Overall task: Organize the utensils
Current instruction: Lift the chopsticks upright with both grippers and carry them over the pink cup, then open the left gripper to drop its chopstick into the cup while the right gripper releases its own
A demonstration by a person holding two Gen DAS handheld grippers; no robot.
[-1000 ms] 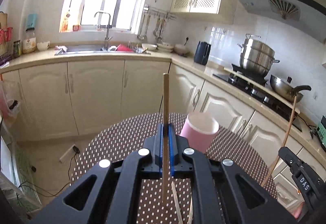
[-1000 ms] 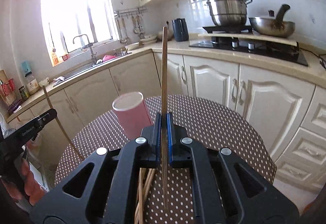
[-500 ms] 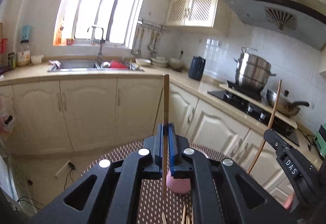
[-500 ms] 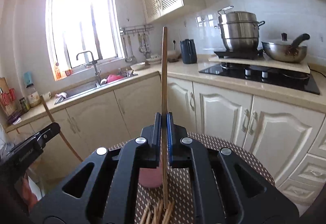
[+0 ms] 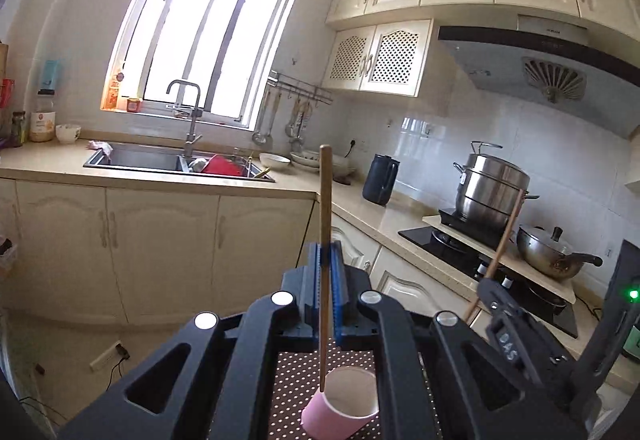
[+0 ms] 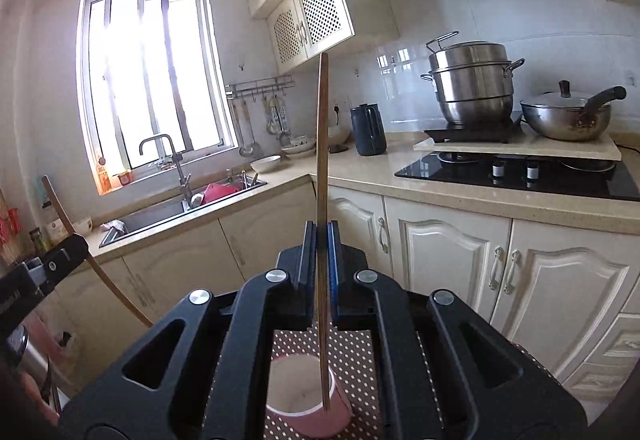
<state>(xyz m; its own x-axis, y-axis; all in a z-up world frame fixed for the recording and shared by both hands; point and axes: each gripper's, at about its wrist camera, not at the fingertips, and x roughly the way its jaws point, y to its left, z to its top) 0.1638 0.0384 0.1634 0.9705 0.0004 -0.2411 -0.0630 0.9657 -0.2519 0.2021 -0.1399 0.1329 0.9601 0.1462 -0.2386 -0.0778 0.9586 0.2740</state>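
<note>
A: Left wrist view first. What is the left gripper (image 5: 327,260) doing?

B: Its jaws are pinched tight on a chopstick (image 5: 325,199), held upright, gripped about mid-length. The lower tip hangs just above the near rim of the pink cup (image 5: 340,416) on the dotted table (image 5: 296,364).

A: How will it handle?

B: My guess is light, stiff and thin, probably wood or bamboo. A smooth stick like that could pivot or slide in the pads, so a mid-length hold seems sensible. The cup looks light too and may tip if the stick knocks its rim.

A: Anything nearby?

B: The right gripper (image 5: 490,290) sits at the right edge with its own stick slanting up. Beyond are the sink (image 5: 136,157), kettle (image 5: 380,179), steamer pot (image 5: 492,187) and pan (image 5: 552,252), all well apart.

A: Now the right wrist view.

B: The right gripper (image 6: 322,244) is likewise clamped on a chopstick (image 6: 322,159), upright, with its lower tip over the cup (image 6: 308,404), seemingly inside the mouth.

A: Obstacles?

B: The left gripper (image 6: 60,256) shows at the left edge, its stick angled. Both sticks aim for one narrow cup, so I judge the two could cross or clash there. The hob (image 6: 520,175) is clear of the path.
</note>
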